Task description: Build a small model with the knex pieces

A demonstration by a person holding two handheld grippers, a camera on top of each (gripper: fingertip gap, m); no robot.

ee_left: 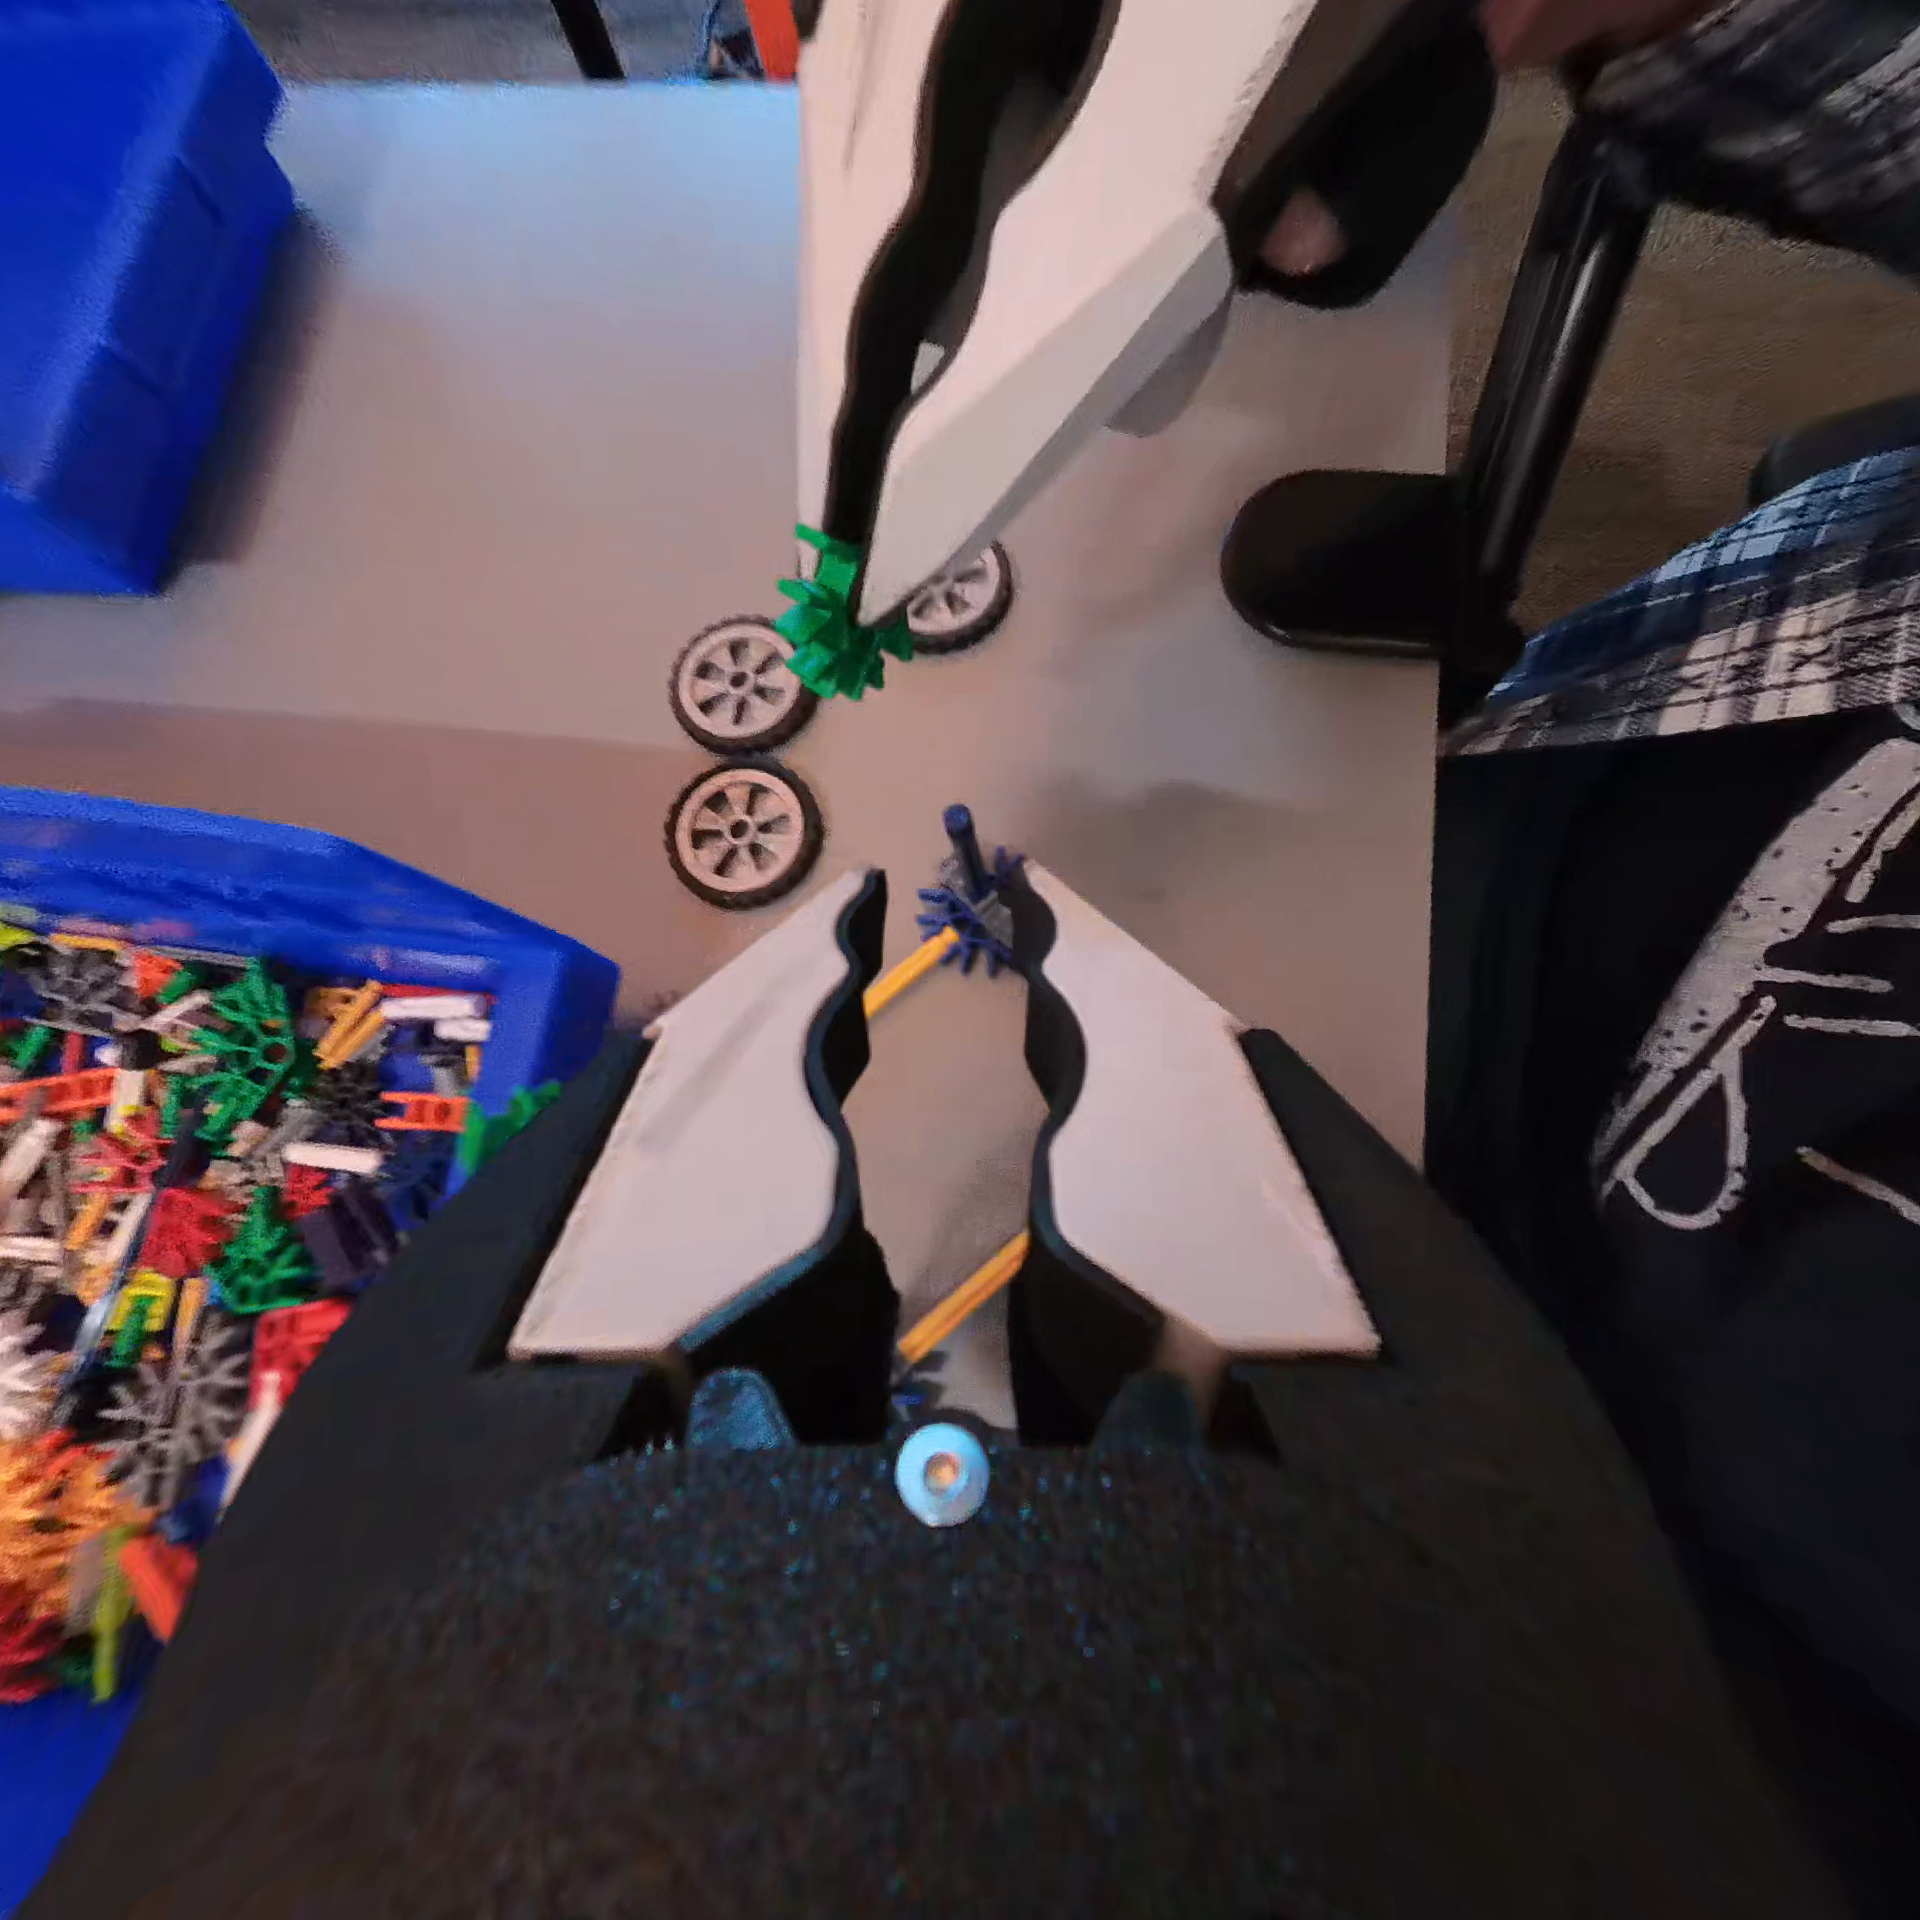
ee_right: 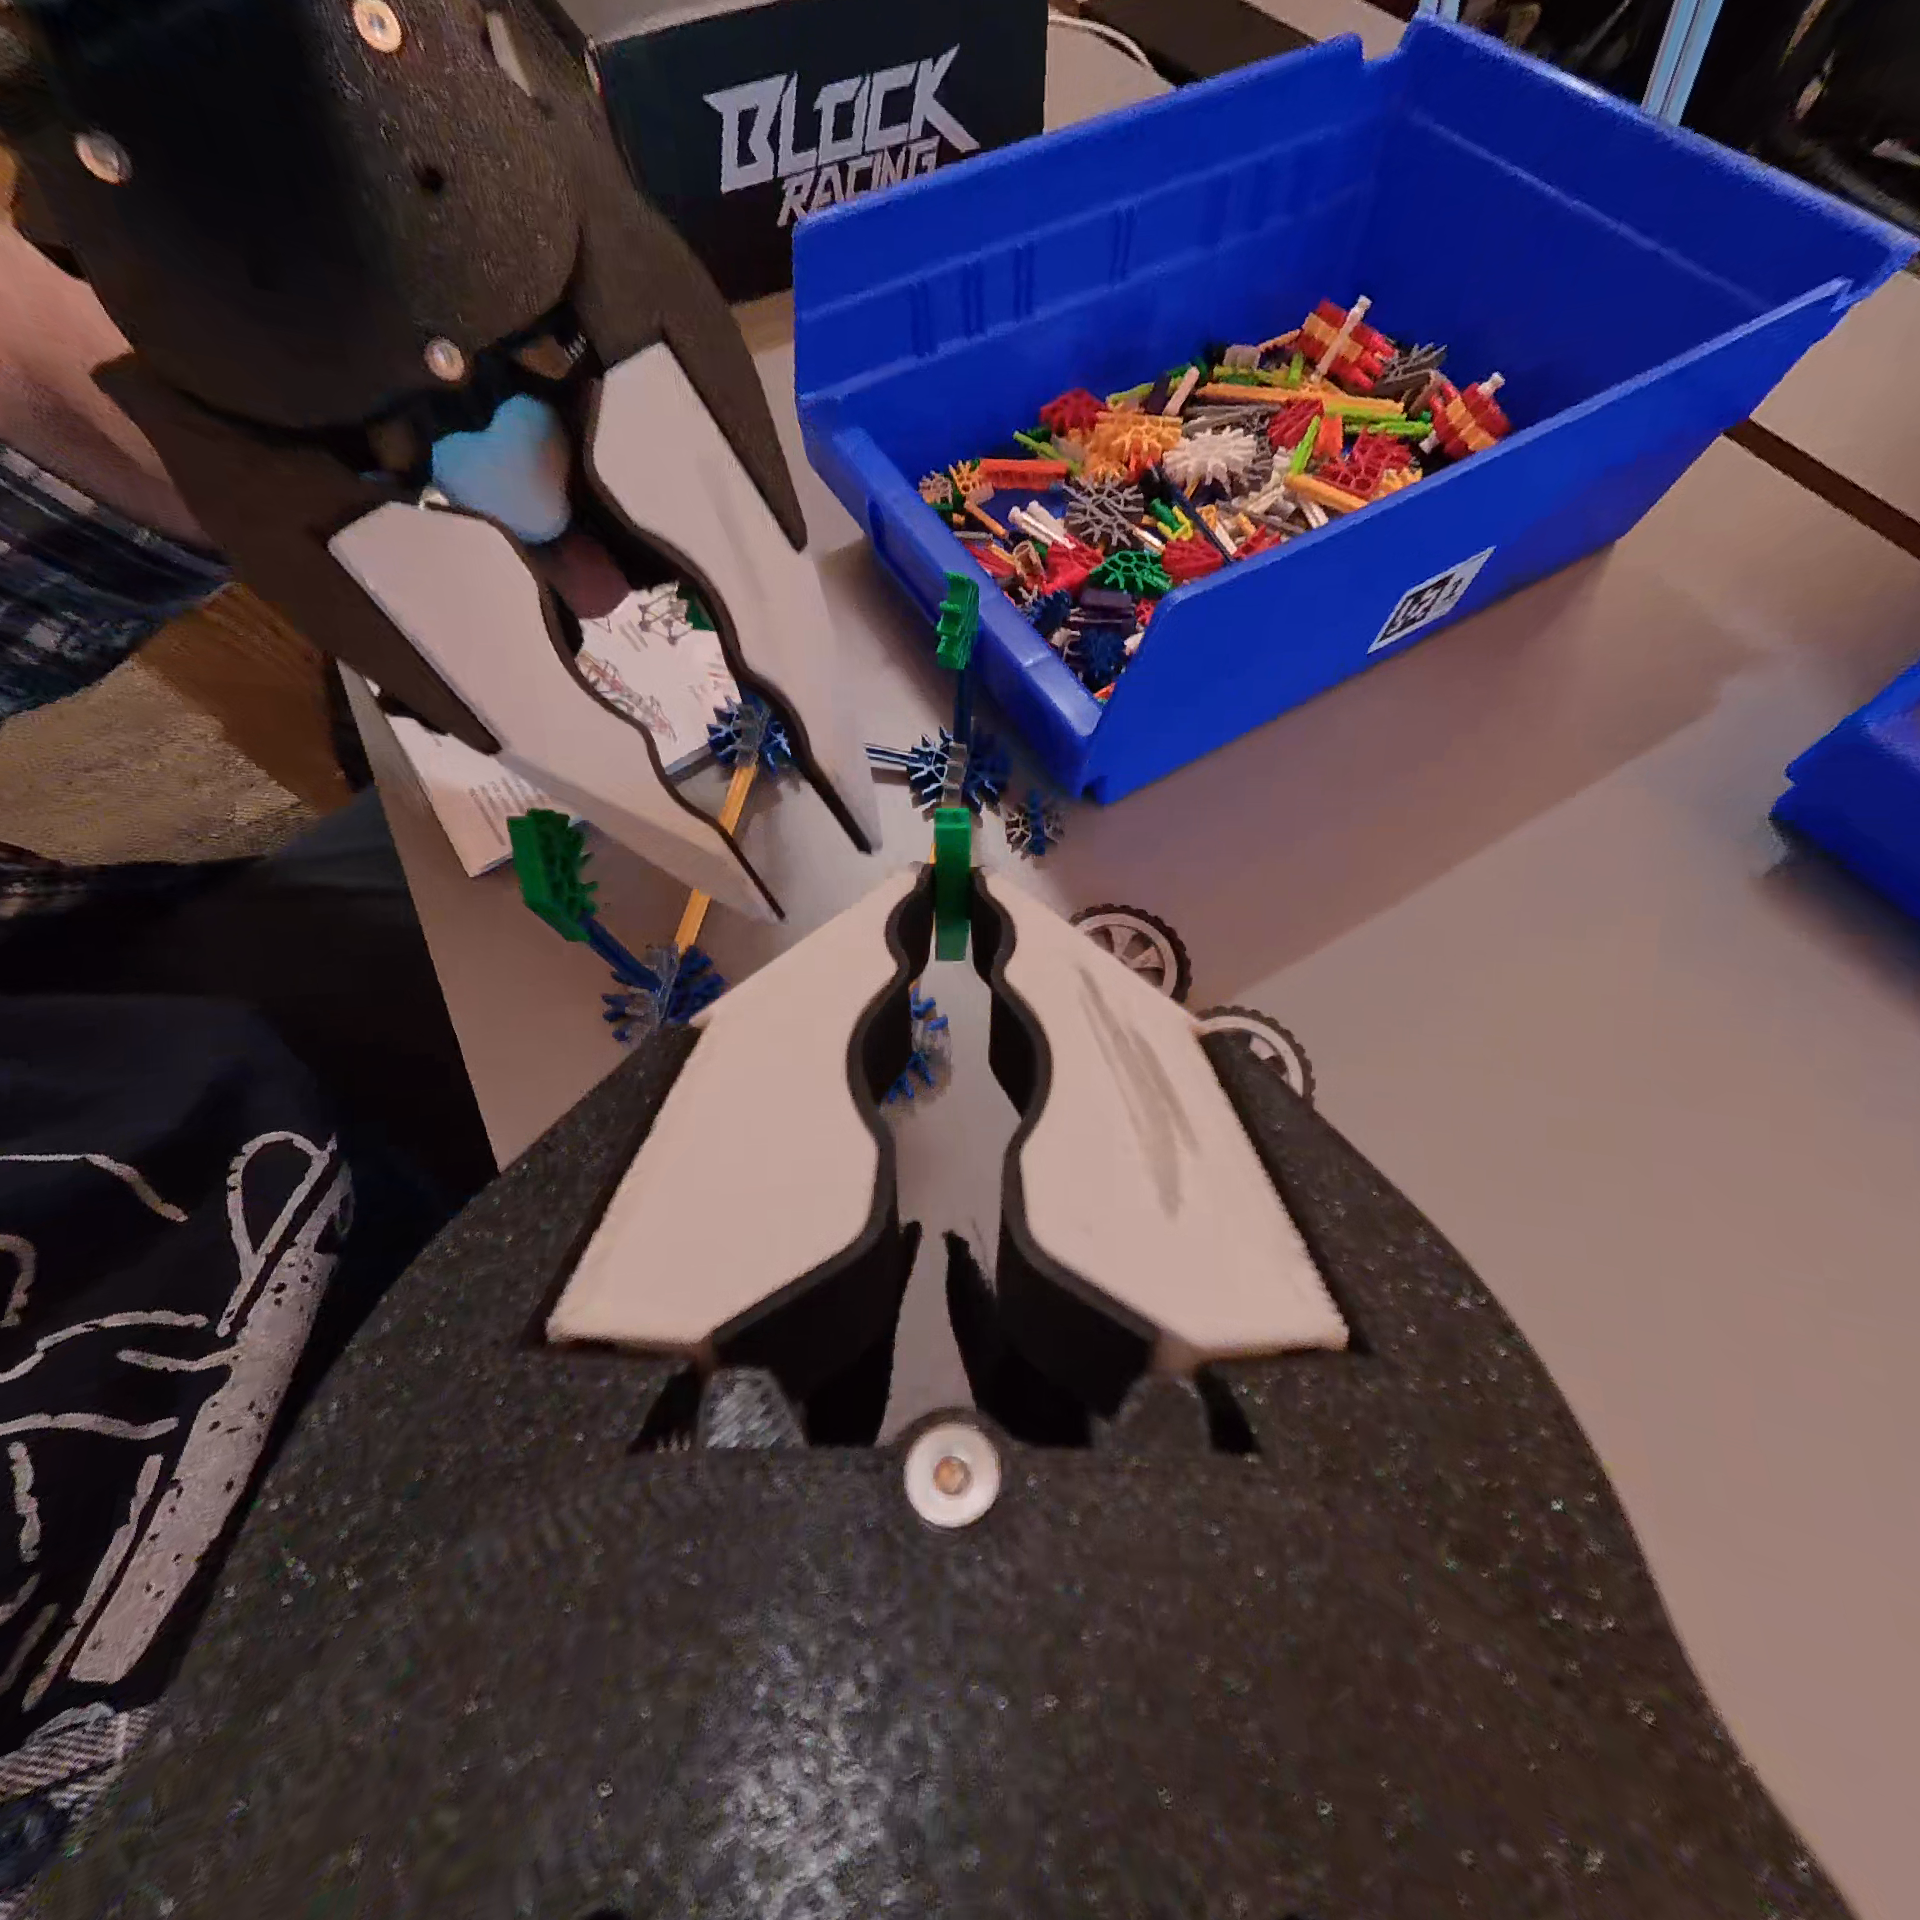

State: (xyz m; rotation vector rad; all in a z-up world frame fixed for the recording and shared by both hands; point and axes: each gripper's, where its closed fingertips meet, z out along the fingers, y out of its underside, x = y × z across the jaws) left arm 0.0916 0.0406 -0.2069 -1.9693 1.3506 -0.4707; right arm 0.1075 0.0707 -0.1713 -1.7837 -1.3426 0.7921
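My left gripper point(ee_left: 951, 883) is open, with its fingers either side of a blue snowflake connector point(ee_left: 966, 920) on a yellow rod point(ee_left: 961, 1309), close to the right finger. In the right wrist view the left gripper point(ee_right: 821, 883) straddles that connector point(ee_right: 743, 738) and rod point(ee_right: 717, 852). My right gripper point(ee_right: 951, 878) is shut on a green connector point(ee_right: 951, 894), just above the table. It also shows in the left wrist view point(ee_left: 852, 582), with the green connector point(ee_left: 831, 623) beside a grey wheel point(ee_left: 740, 686). The rod frame carries further blue connectors point(ee_right: 945, 769) and green connectors point(ee_right: 556, 873).
A blue bin point(ee_right: 1299, 665) full of mixed coloured pieces stands ahead; it also shows in the left wrist view point(ee_left: 312, 883). Two more wheels point(ee_left: 743, 831) point(ee_left: 961, 597) lie on the table. A second blue bin point(ee_left: 125, 312), a booklet point(ee_right: 644, 665), a black box point(ee_right: 831, 125) and a person's dark shirt point(ee_left: 1714, 1039) are near. Both grippers' tips are roughly 12 cm from the grey wheel point(ee_left: 740, 686).
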